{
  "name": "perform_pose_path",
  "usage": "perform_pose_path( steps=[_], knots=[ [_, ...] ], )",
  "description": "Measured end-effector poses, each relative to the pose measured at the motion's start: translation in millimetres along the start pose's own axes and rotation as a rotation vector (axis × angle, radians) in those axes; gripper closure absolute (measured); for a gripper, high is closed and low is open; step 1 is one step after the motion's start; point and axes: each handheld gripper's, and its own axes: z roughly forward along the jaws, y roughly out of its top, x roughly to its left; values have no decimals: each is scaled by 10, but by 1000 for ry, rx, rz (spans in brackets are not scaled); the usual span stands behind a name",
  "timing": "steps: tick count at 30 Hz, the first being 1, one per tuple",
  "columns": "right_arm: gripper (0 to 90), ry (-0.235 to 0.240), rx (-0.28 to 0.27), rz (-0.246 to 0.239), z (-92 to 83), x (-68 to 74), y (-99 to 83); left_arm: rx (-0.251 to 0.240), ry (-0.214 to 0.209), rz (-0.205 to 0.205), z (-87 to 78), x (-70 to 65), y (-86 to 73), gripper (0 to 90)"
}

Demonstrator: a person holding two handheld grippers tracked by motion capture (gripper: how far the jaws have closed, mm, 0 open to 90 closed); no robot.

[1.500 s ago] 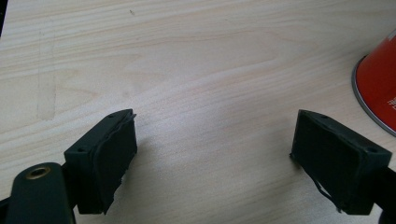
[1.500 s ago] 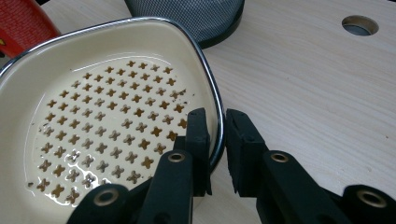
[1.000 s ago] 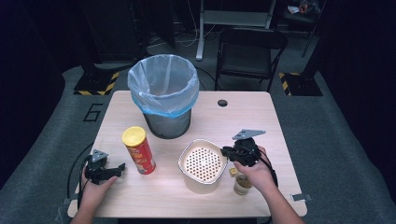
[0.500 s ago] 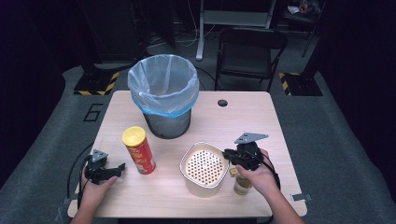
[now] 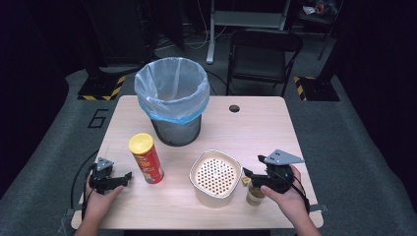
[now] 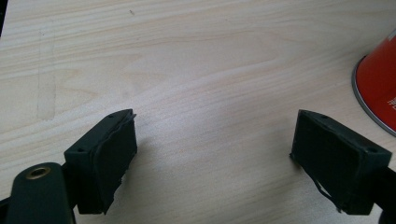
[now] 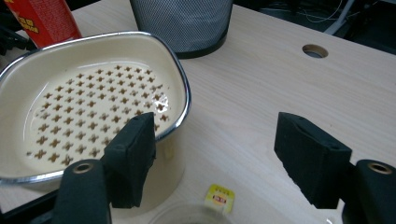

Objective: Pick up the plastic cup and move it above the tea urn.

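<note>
A cream pot (image 5: pixel 215 177) with a perforated insert stands near the table's front edge. My right gripper (image 5: pixel 249 177) hovers open just right of it, over a small clear cup (image 5: pixel 254 193) with a yellow tag. In the right gripper view the open gripper (image 7: pixel 222 156) has its left pad in front of the pot's rim (image 7: pixel 182 88); the yellow tag (image 7: pixel 218 195) and cup rim (image 7: pixel 196 212) lie below. A red chips can (image 5: pixel 146 158) with a yellow lid stands at front left. My left gripper (image 5: pixel 124 178) rests open on the table beside it; the left gripper view (image 6: pixel 212 158) shows bare wood between the jaws and the can's base (image 6: pixel 378 88) at the right.
A mesh waste bin (image 5: pixel 172 98) lined with a pale blue bag stands at the table's back middle, also the bin (image 7: pixel 182 23) behind the pot. A cable hole (image 5: pixel 234 108) sits to its right. A black chair (image 5: pixel 263 54) stands beyond the table.
My right gripper has drifted slightly right and toward the table's near edge, staying open. The left gripper and the objects have not moved.
</note>
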Motion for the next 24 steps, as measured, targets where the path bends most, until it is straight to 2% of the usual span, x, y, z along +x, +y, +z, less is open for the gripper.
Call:
perform_pose_path(
  steps=[6, 9, 12, 14, 17, 24],
  knots=[
    [207, -20, 9, 37, -52, 19, -260, 0, 1, -1, 0, -1, 0, 136],
    [143, -9, 28, 57, -33, 20, -385, 1, 1, -4, -1, -5, -1, 136],
    [128, -6, 40, 52, -23, 37, -421, 0, 2, -6, -1, -6, -2, 136],
    [83, -6, 49, 38, -7, 63, -444, 0, 2, -6, -1, -6, -2, 136],
    [77, -16, 64, 11, 13, 102, -470, 0, 2, -5, -1, -5, -2, 136],
    [87, -28, 92, 41, 62, 96, -592, 0, 2, -6, -1, -6, -2, 136]
  ],
)
